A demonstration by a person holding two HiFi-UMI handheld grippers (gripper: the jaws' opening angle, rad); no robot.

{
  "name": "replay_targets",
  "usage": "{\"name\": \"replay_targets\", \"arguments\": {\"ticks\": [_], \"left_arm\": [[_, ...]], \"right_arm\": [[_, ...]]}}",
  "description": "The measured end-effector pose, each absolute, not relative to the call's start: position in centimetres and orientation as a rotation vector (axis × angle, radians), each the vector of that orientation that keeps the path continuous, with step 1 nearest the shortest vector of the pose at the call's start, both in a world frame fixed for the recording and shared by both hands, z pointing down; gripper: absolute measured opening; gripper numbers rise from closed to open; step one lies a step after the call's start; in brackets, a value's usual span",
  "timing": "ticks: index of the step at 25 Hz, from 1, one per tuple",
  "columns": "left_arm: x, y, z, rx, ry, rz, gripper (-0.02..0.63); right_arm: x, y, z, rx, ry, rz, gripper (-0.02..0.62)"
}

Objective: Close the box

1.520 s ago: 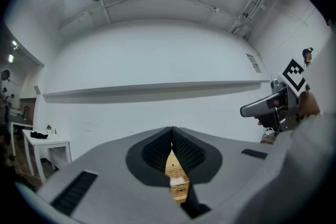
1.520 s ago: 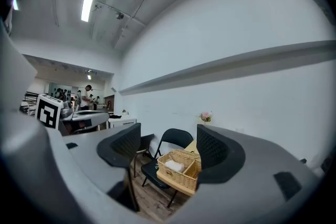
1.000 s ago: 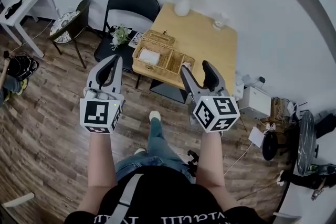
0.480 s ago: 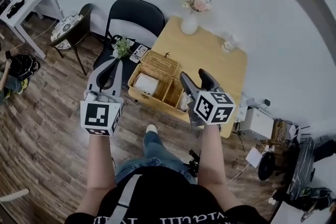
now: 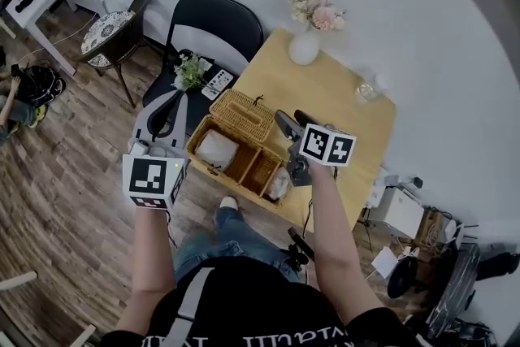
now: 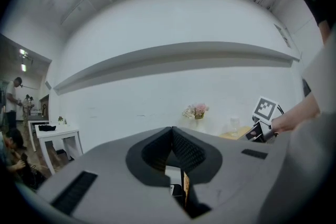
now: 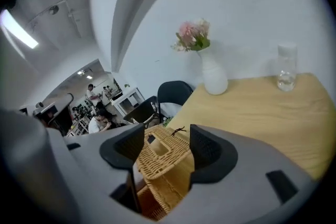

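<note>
Through the right gripper view, looking along the right gripper (image 7: 168,140): jaws wide apart but closing, and between them the raised lid (image 7: 160,150) of the wicker box (image 7: 155,199). No clear press of the pads on the weave, so nothing grasped. In the head view, held above the right end of that box, tips just beside the right edge of the lid, over the wooden table (image 5: 349,126).

Resting on the near left corner of the table, close to the edge. Woven from light yellow cane, long and rectangular, open. Lid joined at the far long side, standing tilted back, with a rectangular opening in the middle and a small dark tie at its top edge. Inside, divided into one large compartment at the left, holding something white, and two small ones at the right. Something pale in the rightmost one, too small to name.

As for the left gripper (image 5: 175,96): clenched, tips together, with nothing between. Held to the left of the box, apart from it, seen against the seat of a black chair (image 5: 213,16).

Farther on the table, well apart from the box: a white vase (image 5: 305,49) with pink flowers (image 5: 318,12), and a clear glass (image 5: 367,88).
</note>
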State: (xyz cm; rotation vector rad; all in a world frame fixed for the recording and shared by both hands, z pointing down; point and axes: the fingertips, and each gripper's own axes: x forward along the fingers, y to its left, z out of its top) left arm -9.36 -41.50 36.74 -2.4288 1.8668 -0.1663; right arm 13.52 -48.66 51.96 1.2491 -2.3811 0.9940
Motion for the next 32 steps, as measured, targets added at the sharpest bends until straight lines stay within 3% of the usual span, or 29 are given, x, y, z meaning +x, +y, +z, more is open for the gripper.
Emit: {"name": "replay_targets", "arguments": {"ticks": [13,21,32], "left_arm": [[-10.1,-44.0,39.7,-2.389,1.95,-0.295,0.012],[-10.7,-43.8,40.4,-2.369,1.953,-0.341,0.012],[-10.7,-43.1,39.5,-2.37,1.919,-0.318,0.012]], "right_arm": [[12.6,-51.3,63.2,0.959,-2.128,1.637,0.254],[12.1,-51.8,64.1,0.898,-2.162,1.882,0.117],[12.2,-52.4,61.5,0.973,-2.275,1.617,0.101]]}}
